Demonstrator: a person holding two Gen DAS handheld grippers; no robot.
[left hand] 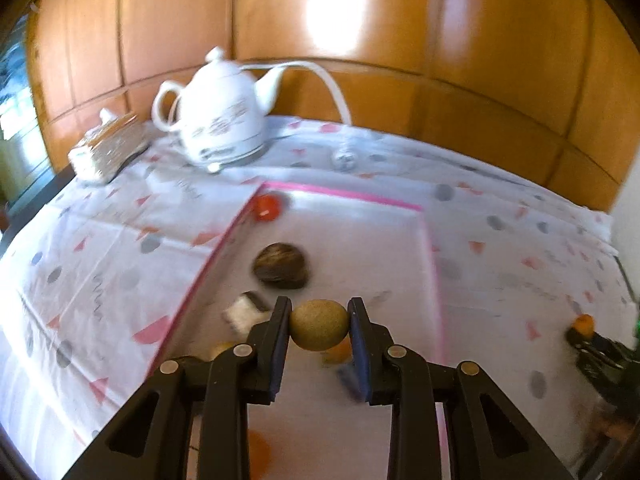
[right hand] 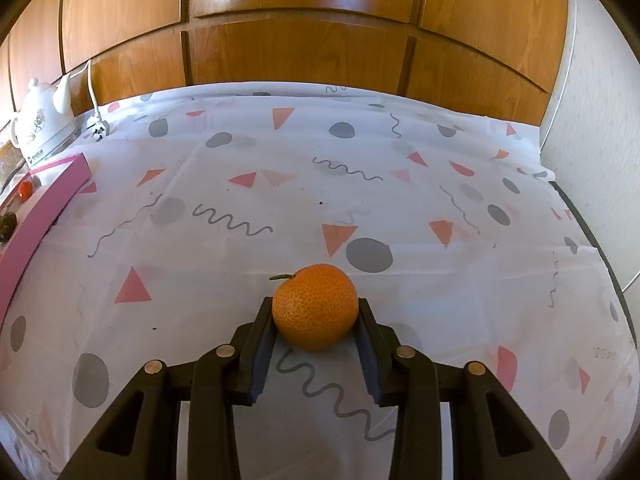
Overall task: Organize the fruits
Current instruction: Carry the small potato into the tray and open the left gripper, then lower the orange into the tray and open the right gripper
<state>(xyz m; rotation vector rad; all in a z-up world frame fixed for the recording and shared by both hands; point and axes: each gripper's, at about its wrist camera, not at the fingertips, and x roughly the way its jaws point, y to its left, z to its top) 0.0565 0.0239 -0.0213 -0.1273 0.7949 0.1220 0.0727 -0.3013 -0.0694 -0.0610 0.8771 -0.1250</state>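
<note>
My left gripper is shut on a small round tan fruit and holds it above a white tray with a pink rim. In the tray lie a red tomato, a dark brown fruit, a black-and-white piece and blurred orange fruits under the fingers. My right gripper is shut on an orange mandarin with a short stem, low over the patterned tablecloth. It also shows in the left wrist view, far right.
A white teapot-style kettle with a white cord stands at the back left, next to a wrapped box. A wooden panel wall runs behind the table. The tray's pink side shows at the right wrist view's left edge.
</note>
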